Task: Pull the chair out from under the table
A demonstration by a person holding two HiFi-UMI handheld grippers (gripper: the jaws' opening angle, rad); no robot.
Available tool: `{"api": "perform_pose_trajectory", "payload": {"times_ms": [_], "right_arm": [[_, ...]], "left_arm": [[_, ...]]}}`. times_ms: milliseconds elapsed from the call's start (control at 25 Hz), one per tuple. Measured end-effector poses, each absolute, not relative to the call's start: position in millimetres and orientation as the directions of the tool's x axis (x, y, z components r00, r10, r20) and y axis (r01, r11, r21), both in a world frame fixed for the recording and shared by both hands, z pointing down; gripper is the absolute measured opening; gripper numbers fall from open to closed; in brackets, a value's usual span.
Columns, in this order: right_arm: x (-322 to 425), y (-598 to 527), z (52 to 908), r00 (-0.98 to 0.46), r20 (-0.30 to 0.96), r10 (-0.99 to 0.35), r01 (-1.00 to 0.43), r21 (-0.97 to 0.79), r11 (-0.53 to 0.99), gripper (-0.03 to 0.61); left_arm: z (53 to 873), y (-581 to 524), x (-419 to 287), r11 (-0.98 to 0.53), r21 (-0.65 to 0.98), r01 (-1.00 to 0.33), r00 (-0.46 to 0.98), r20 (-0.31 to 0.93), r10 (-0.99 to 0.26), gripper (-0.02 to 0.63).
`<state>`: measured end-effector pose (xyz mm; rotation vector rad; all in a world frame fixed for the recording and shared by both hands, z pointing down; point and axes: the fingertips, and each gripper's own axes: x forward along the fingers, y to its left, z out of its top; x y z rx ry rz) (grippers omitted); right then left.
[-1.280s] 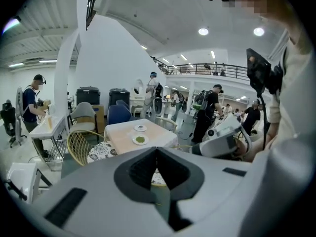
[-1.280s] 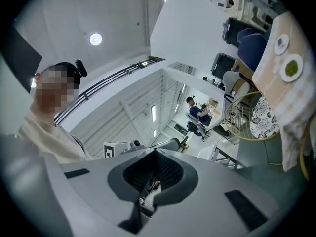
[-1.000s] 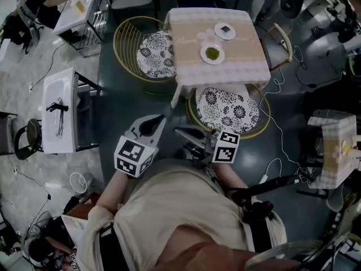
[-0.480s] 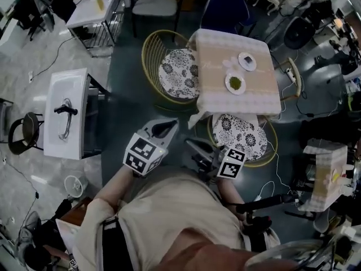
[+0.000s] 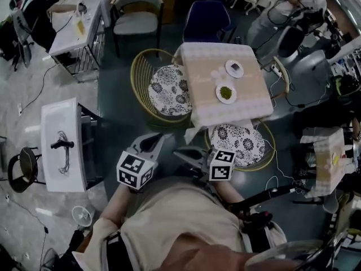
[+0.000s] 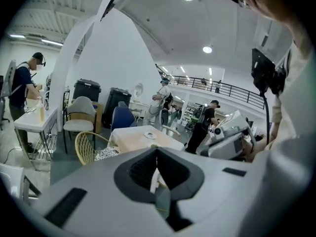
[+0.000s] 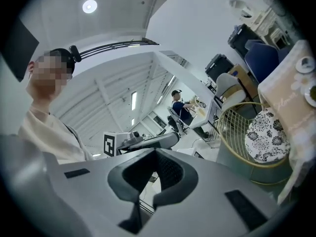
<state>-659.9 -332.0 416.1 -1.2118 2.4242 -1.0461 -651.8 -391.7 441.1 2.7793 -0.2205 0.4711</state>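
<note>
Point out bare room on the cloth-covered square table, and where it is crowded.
Free: the left part of the beige cloth-covered table, from its left edge to the white plate with green contents and the white plate holding something dark. Crowded: right of centre, around both plates.

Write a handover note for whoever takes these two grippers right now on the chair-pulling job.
Left gripper: shut, empty, in the air short of the table.
Right gripper: shut, empty, beside it.
Things: two wicker chairs with floral cushions, both drawn up to the table. The near chair is at its near side, the side chair at its left.
Done: nothing, no chair touched.
Left: open a gripper, grip a chair rim, probably the near chair's, and pull it clear.
</note>
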Motion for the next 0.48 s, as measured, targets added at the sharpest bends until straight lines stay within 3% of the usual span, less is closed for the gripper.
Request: {"api": "perform_pose_trajectory", "payload": {"times_ms": [480], "right_arm": [[-579.4, -338.9, 417.0, -0.588, 0.016, -0.809, -0.549, -0.742, 0.384, 0.010]], "left_arm": [[435.6, -388.3, -570.5, -0.961, 0.226, -0.161, 0.918, 0.391, -0.062, 0.008]]}}
